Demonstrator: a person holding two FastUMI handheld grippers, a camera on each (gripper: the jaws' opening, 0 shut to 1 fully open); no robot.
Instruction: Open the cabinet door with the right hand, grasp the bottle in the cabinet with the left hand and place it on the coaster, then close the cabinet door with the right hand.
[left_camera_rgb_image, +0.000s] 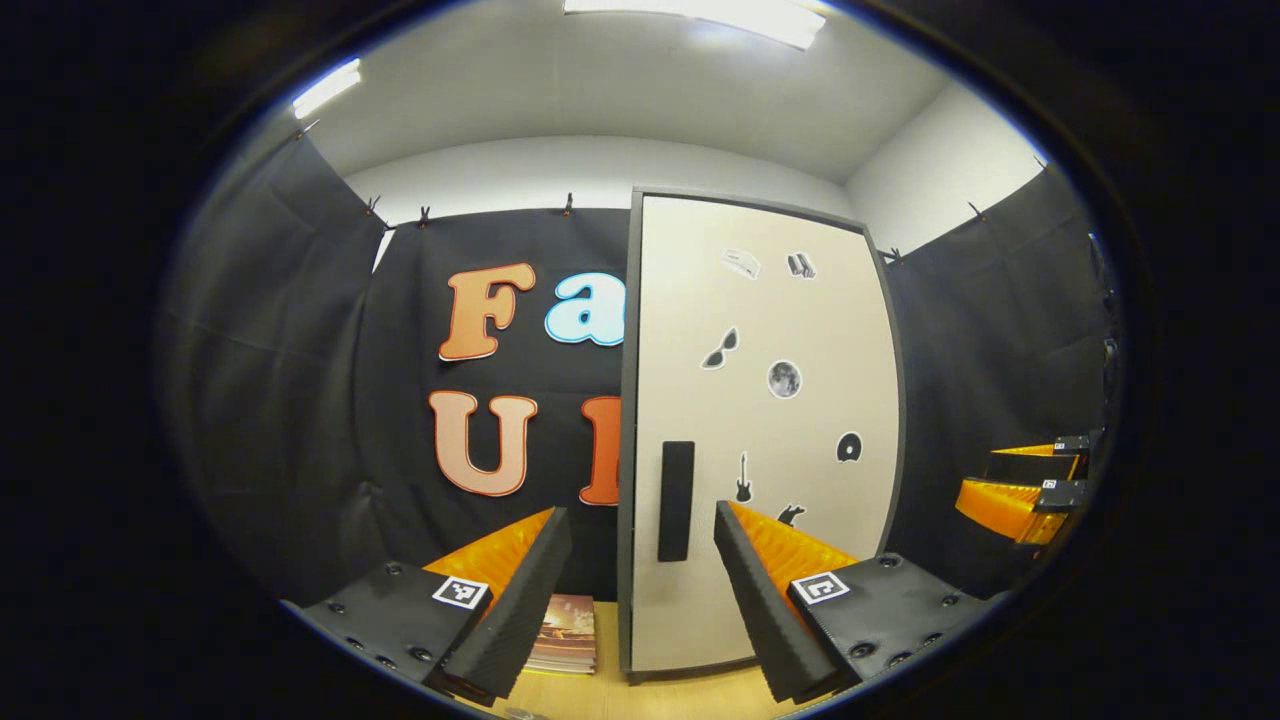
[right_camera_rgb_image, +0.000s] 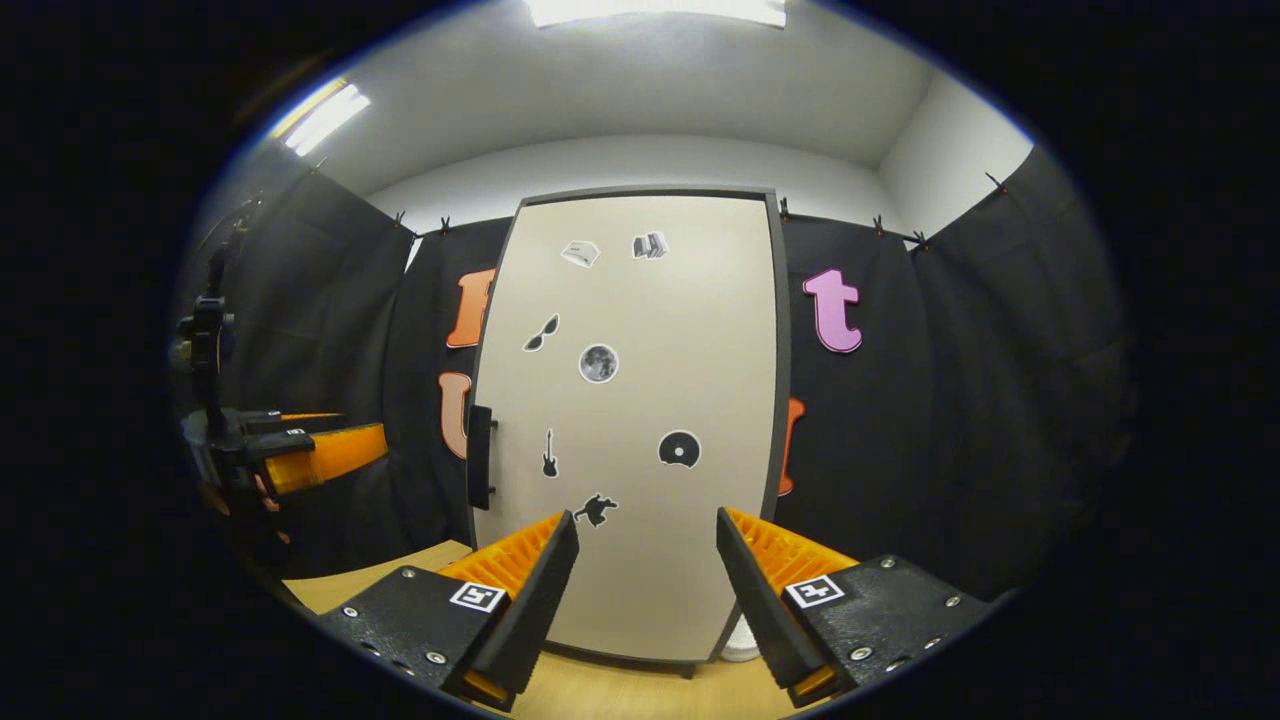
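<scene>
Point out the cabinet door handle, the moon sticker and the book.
Black vertical bar handle (left_camera_rgb_image: 676, 500), left gripper view, mid-bar.
Round grey moon sticker (right_camera_rgb_image: 598, 363), right gripper view, centre.
Reddish-brown book (left_camera_rgb_image: 566, 632), left gripper view, cover.

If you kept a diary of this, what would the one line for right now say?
cabinet door: closed | handle: untouched | left gripper: open | right gripper: open, facing door | bottle: unseen

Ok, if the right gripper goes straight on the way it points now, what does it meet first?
Most likely the closed cabinet door, on its plain lower face right of the handle. The right gripper is open, with nothing visible between it and the door; depth is unclear.
</scene>
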